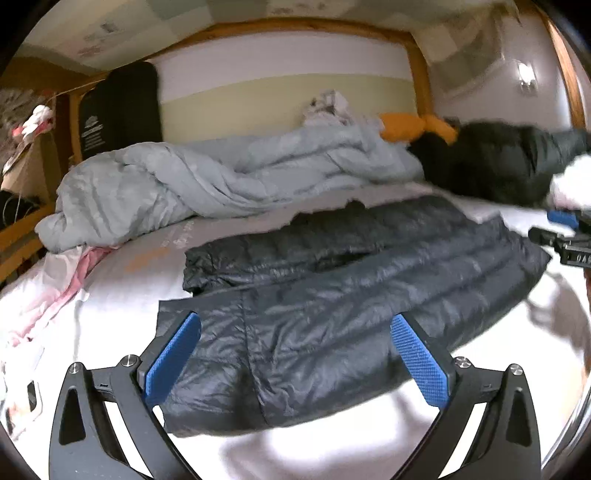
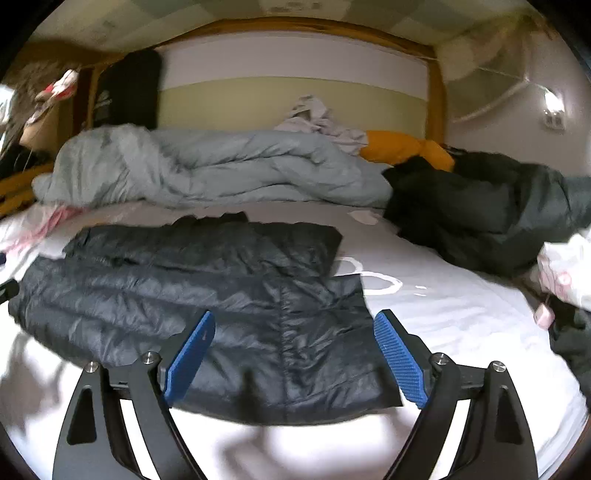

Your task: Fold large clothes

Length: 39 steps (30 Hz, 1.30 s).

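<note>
Right wrist: white-sheeted bed (image 2: 443, 306), wooden headboard (image 2: 295, 26), yellow-green wall (image 2: 277, 96).

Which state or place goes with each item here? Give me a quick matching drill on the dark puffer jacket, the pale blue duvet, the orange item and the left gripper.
Things:
1. dark puffer jacket
2. pale blue duvet
3. orange item
4. left gripper

States or places:
A. bunched up along the far side of the bed
B. jaws wide open, nothing clamped
C. spread flat on the white sheet, nearest the cameras
D. by the headboard post, beyond the duvet's right end

Pairs: 1-C, 2-A, 3-D, 4-B
</note>
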Each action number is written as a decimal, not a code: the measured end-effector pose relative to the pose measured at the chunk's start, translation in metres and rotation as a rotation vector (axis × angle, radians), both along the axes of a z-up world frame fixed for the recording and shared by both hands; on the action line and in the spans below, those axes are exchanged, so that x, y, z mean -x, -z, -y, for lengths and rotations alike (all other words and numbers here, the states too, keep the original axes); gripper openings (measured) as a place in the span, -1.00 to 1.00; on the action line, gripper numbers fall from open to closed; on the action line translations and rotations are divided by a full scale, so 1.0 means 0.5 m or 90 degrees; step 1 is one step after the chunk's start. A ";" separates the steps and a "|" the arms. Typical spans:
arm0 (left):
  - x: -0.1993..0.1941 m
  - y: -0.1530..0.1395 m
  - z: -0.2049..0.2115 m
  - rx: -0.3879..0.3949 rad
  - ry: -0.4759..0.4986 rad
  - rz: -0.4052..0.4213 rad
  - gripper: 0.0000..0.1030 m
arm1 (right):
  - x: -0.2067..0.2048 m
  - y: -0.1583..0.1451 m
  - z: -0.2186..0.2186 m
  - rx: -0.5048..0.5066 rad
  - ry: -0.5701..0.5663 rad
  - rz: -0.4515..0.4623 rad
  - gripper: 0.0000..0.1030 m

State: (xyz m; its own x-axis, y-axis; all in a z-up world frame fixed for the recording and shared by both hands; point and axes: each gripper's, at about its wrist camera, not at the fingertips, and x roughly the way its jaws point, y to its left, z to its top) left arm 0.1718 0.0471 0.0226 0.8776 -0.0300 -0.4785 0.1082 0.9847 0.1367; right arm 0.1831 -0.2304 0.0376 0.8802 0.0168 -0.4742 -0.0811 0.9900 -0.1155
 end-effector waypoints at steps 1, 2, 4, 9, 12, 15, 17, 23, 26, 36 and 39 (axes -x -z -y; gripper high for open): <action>-0.008 0.009 0.011 -0.026 0.009 -0.029 0.99 | 0.001 0.006 -0.010 0.010 -0.013 -0.008 0.80; -0.016 0.019 0.021 -0.050 0.017 -0.052 0.99 | 0.002 0.011 -0.019 0.021 -0.030 -0.017 0.82; -0.020 0.038 0.038 -0.091 0.028 -0.073 0.99 | 0.000 0.017 -0.035 0.049 -0.065 -0.033 0.86; -0.030 0.078 0.063 -0.122 0.053 -0.125 0.99 | 0.004 0.051 -0.069 0.106 -0.125 -0.083 0.97; -0.039 0.108 0.071 -0.138 0.054 -0.159 0.99 | 0.009 0.089 -0.112 0.207 -0.146 -0.116 0.97; -0.048 0.133 0.071 -0.149 0.050 -0.184 0.99 | 0.019 0.125 -0.142 0.312 -0.140 -0.102 0.97; -0.053 0.142 0.071 -0.148 0.044 -0.193 0.99 | 0.012 0.145 -0.148 0.339 -0.127 -0.119 0.97; -0.071 0.142 0.048 -0.141 -0.010 -0.171 0.99 | -0.011 0.157 -0.132 0.334 -0.064 -0.121 0.98; -0.087 0.147 0.018 -0.132 -0.052 -0.166 1.00 | -0.028 0.161 -0.110 0.351 -0.015 -0.113 0.98; -0.107 0.150 -0.026 -0.120 -0.100 -0.143 -0.05 | -0.107 0.161 -0.033 0.261 0.027 -0.138 0.02; -0.099 0.142 -0.037 -0.101 -0.103 -0.143 -0.29 | -0.091 0.152 -0.023 0.253 0.037 -0.133 -0.51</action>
